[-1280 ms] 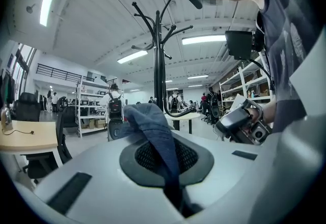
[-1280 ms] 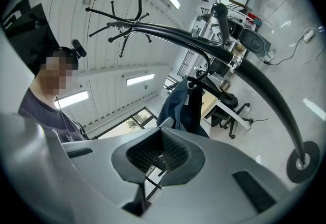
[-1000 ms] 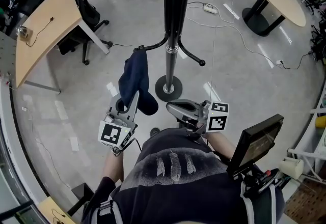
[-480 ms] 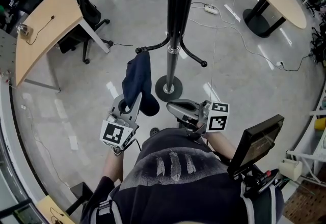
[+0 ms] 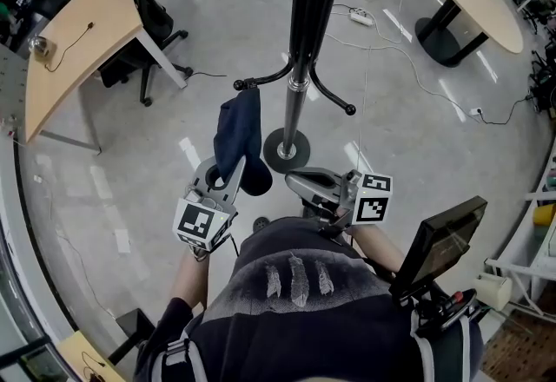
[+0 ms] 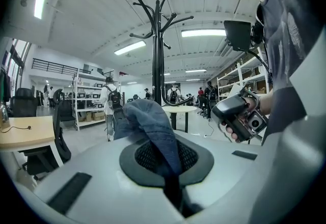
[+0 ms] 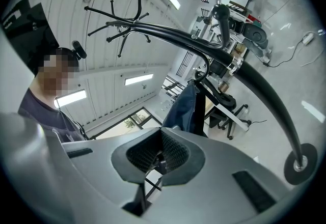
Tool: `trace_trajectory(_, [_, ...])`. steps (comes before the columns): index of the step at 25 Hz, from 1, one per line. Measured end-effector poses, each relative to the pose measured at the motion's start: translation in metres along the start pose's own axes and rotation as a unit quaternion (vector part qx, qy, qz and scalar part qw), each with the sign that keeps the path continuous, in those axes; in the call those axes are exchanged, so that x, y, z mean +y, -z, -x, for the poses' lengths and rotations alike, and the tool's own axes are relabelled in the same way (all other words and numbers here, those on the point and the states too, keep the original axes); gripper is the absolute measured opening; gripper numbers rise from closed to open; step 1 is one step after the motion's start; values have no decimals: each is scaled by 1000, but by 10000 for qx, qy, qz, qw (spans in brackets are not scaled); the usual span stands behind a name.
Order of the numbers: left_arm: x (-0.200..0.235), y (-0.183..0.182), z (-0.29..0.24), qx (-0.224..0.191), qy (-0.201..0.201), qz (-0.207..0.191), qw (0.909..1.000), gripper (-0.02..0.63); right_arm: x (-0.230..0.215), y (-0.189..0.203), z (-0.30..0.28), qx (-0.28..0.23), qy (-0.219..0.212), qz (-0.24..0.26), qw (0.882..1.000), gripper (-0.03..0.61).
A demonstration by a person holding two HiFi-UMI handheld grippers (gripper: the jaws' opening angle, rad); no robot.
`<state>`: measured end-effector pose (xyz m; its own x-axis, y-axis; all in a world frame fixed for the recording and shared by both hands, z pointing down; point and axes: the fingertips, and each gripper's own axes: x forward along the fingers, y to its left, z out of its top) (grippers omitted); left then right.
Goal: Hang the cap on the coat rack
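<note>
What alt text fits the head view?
Seen from above, the left gripper is clamped on a dark blue cap, whose top reaches a low hook of the black coat rack. The right gripper is empty beside it, above a grey floor, with a wooden desk at left.

The left gripper [image 5: 231, 176], lower left of centre in the head view, is pinching the cap [image 5: 239, 133] between closed jaws and pointing up-frame. The right gripper [image 5: 291, 181], just right of centre, is aiming leftward, its jaws together and empty.
</note>
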<state>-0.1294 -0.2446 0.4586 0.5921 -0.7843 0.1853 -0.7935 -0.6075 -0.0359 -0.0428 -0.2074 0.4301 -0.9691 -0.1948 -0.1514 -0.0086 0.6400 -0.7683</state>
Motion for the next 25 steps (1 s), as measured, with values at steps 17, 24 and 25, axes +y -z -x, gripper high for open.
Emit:
trace_trajectory(17, [2, 16, -15, 449, 33, 530, 9976, 14, 0, -5, 8, -44, 60, -16, 10000, 5])
trace_trajectory(24, [2, 26, -25, 708, 28, 591, 9957, 13, 0, -8, 10, -66, 51, -23, 10000, 5])
trace_trajectory(25, [2, 27, -26, 719, 40, 596, 9956, 13, 0, -8, 11, -81, 51, -31, 9999, 5])
